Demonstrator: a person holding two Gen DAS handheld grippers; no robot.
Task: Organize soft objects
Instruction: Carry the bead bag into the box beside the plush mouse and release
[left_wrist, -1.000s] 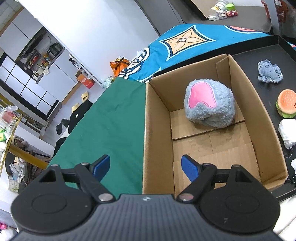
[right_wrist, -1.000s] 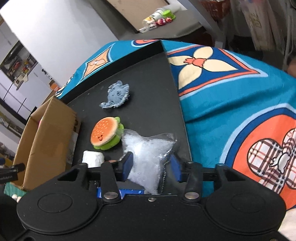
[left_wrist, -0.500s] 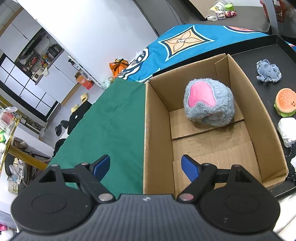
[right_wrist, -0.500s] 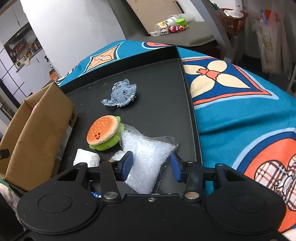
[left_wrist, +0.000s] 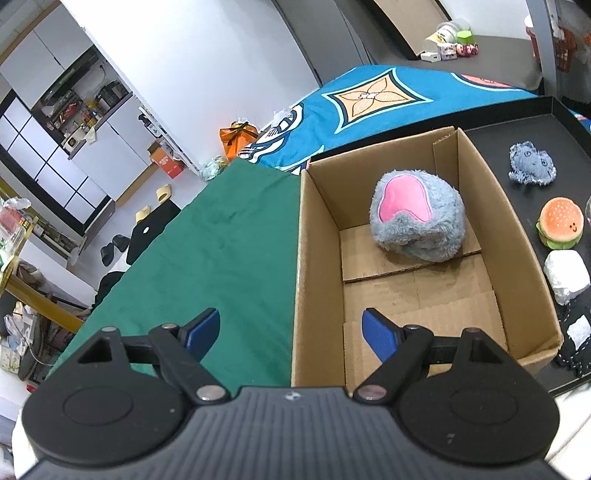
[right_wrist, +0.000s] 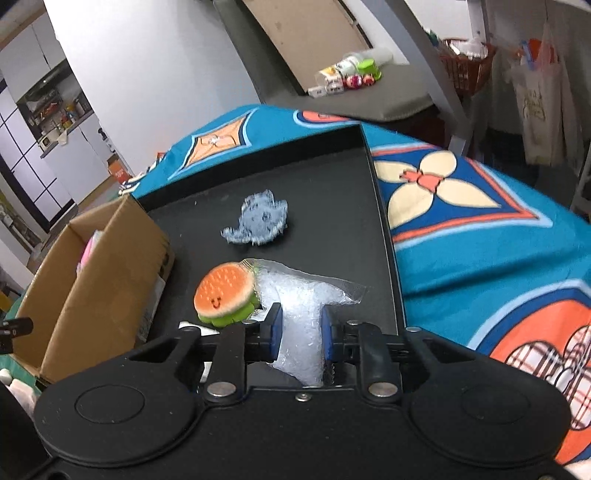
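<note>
Clear crinkly bag (right_wrist: 301, 295), low centre of frame on black tray (right_wrist: 332, 192) beside burger plush (right_wrist: 225, 293): light, squashy, slippery; best taken mid-body. Right claw (right_wrist: 301, 332) closing, pinching it; left claw (left_wrist: 291, 330) spread, empty.

One cardboard box (left_wrist: 413, 295) sits on the green cloth (left_wrist: 221, 251), and one grey and pink plush (left_wrist: 417, 218) lies inside it at the far end. One black tray (right_wrist: 325, 206) stands to the right of the box. On the tray lie one denim plush (right_wrist: 258, 221), far; one burger plush (right_wrist: 225, 293), nearer; one clear bag of white filling (right_wrist: 299, 314); and one white lump (left_wrist: 565, 275), nearest. Two grippers are in view, one left gripper (left_wrist: 290, 330) and one right gripper (right_wrist: 301, 334).
</note>
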